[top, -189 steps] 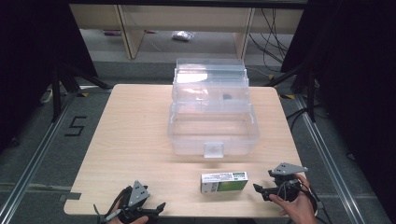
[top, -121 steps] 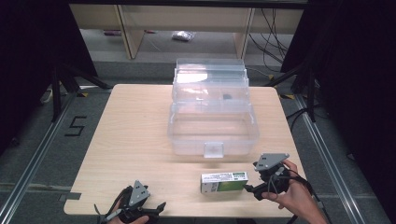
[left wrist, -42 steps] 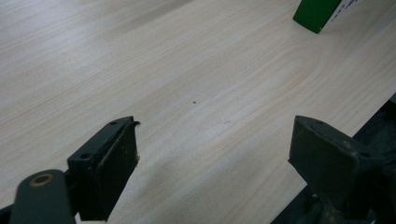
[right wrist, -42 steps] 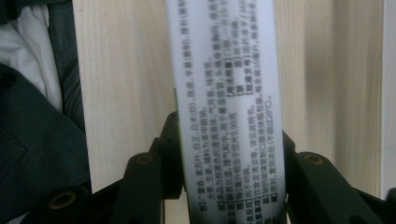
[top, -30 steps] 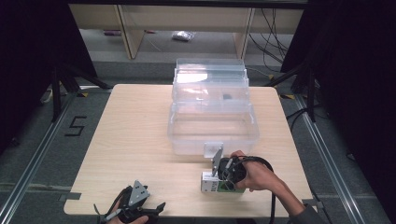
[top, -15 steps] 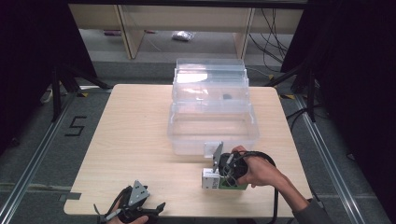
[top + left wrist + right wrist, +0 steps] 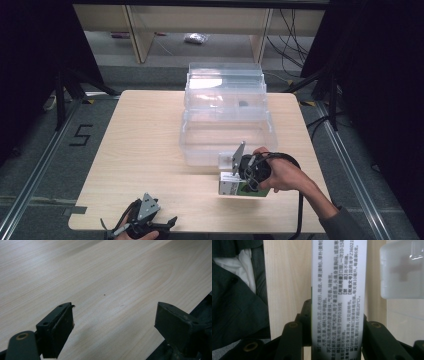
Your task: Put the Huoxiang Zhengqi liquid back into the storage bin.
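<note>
From above, the right gripper [image 7: 239, 181] has the small medicine carton [image 7: 231, 186] pinched between its jaws near the counter's [image 7: 145, 130] near right, just in front of the clear plastic storage box [image 7: 226, 117] and apart from its front wall. The carton looks tipped, with its white end facing left. The left gripper [image 7: 150, 225] sits at the near left edge, well apart from all this.

In the left gripper view, its jaws stand spread wide over bare wood, nothing between them.

In the right gripper view, the carton [image 7: 339, 297] runs straight up between the two black jaws, which press on its long side faces; the printed white panel faces the camera, and the box's latch [image 7: 402, 270] shows at upper right.

My guess is that this is thin cardboard: light, fairly stiff along its length but easy to dent if squeezed hard (the glossy print may be a little slick). Gripping across the narrow width near mid-length, as here, seems the sensible hold.
</note>
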Demonstrator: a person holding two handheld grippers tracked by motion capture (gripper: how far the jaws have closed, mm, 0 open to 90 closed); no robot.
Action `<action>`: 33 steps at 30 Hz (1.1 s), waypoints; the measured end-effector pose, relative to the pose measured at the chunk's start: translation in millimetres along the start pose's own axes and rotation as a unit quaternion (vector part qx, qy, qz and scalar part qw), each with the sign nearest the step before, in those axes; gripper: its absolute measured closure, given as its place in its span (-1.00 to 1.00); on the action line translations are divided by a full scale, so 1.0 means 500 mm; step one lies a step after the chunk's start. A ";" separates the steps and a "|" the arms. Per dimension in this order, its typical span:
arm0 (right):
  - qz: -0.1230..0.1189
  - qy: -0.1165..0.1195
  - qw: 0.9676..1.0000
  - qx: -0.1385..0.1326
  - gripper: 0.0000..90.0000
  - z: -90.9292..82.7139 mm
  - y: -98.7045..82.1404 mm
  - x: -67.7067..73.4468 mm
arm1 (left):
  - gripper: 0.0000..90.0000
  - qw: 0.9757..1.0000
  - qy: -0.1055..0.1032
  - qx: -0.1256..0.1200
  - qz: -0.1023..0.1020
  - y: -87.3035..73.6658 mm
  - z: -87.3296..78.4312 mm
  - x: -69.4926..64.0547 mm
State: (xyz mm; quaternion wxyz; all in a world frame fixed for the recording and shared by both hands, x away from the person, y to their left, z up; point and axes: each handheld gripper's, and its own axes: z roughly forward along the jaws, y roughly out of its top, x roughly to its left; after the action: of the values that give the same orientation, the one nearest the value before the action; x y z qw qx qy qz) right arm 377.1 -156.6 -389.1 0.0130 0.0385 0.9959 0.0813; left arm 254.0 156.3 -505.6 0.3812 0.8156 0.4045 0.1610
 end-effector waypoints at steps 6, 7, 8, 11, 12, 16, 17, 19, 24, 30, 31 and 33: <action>0.023 -0.002 1.000 -0.011 0.44 -0.029 -0.001 -0.009 | -0.67 1.000 0.000 0.000 0.000 0.000 0.000 0.000; 0.010 -0.006 1.000 -0.012 0.44 -0.036 -0.001 -0.014 | -0.67 1.000 0.005 0.007 0.009 0.000 -0.001 0.003; 0.010 -0.008 1.000 -0.009 0.44 -0.042 -0.001 -0.016 | -0.67 1.000 0.005 0.006 0.007 0.000 -0.001 0.003; 0.012 -0.009 1.000 -0.011 0.44 -0.057 -0.003 -0.021 | -0.67 1.000 0.000 0.013 0.018 0.001 -0.005 0.005; 0.016 -0.010 1.000 -0.016 0.44 -0.060 -0.003 -0.020 | -0.67 0.999 0.001 0.020 0.025 0.001 -0.006 0.007; 0.018 -0.010 1.000 -0.018 0.44 -0.080 -0.002 -0.027 | -0.67 1.000 0.000 0.003 0.004 0.001 -0.001 0.002; 0.011 -0.011 1.000 -0.017 0.44 -0.083 -0.001 -0.029 | -0.67 0.999 0.003 0.022 0.027 0.001 -0.006 0.008; 0.010 -0.013 1.000 -0.015 0.44 -0.091 0.003 -0.031 | -0.67 0.999 0.002 0.023 0.029 0.001 -0.006 0.008; 0.024 -0.009 0.999 -0.021 0.44 -0.106 0.009 -0.039 | -0.67 0.999 0.002 0.023 0.029 0.001 -0.006 0.008; 0.018 -0.012 0.999 -0.024 0.44 -0.122 0.016 -0.048 | -0.67 1.000 0.005 0.009 0.013 0.000 -0.002 0.004; 0.020 -0.015 0.999 -0.029 0.44 -0.134 0.016 -0.057 | -0.67 1.000 0.000 0.013 0.016 0.001 -0.004 0.005; 0.016 -0.019 0.999 -0.032 0.44 -0.140 0.016 -0.063 | -0.67 1.000 -0.001 0.014 0.020 0.001 -0.005 0.006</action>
State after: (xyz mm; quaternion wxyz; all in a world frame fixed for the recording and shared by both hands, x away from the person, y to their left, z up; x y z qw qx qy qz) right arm 406.8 -162.4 -318.1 0.0318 0.0553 0.9916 0.1128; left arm 254.6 159.6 -503.8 0.3664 0.8290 0.3904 0.1618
